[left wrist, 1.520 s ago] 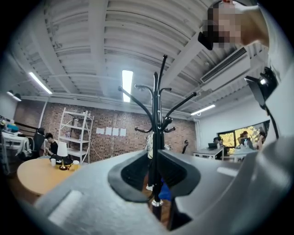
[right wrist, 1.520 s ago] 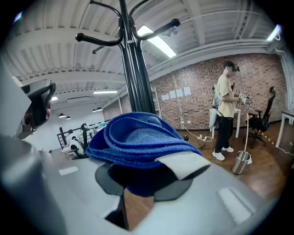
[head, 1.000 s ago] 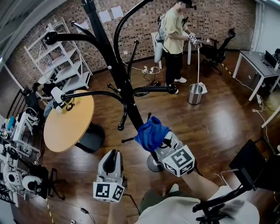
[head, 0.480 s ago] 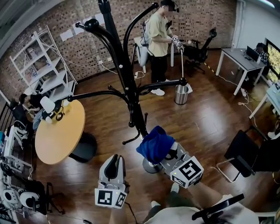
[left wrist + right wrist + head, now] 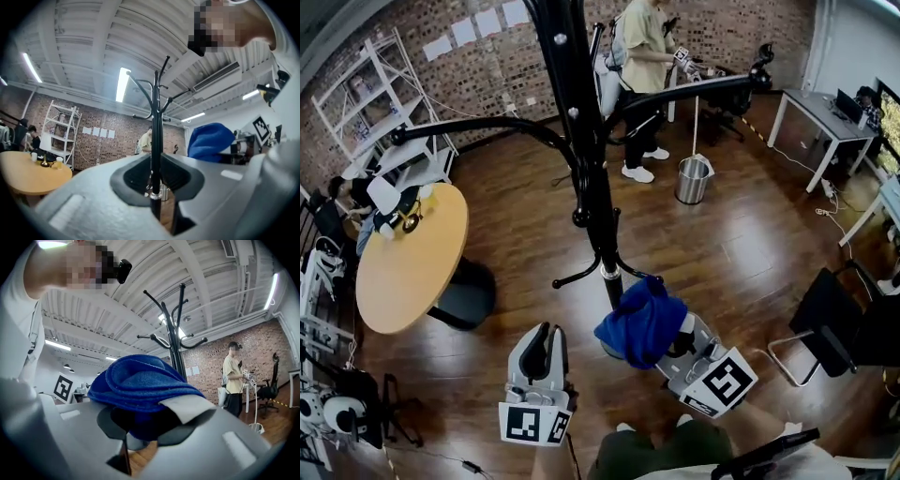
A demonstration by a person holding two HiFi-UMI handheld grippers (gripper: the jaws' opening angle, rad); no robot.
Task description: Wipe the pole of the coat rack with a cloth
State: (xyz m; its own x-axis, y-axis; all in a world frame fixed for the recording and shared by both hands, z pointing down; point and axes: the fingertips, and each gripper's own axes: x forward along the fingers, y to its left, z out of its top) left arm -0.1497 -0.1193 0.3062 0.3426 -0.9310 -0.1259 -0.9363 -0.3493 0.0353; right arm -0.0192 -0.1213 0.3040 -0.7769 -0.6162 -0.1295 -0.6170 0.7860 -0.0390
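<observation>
Blue terry cloth (image 5: 642, 323) — bunched and clamped in the right tongs (image 5: 670, 336), folds spilling over both jaws. It sits low against the black metal coat-rack pole (image 5: 598, 216), just under the silver collar; whether it presses on the pole can't be told. Left tongs (image 5: 541, 339) closed together, empty, held apart from the pole to its left. Beyond — dark wooden floor (image 5: 750, 253), round yellow wooden worktop (image 5: 403, 262), steel bucket (image 5: 692, 180), and a person in a yellow shirt (image 5: 642, 42) by the brick wall.
</observation>
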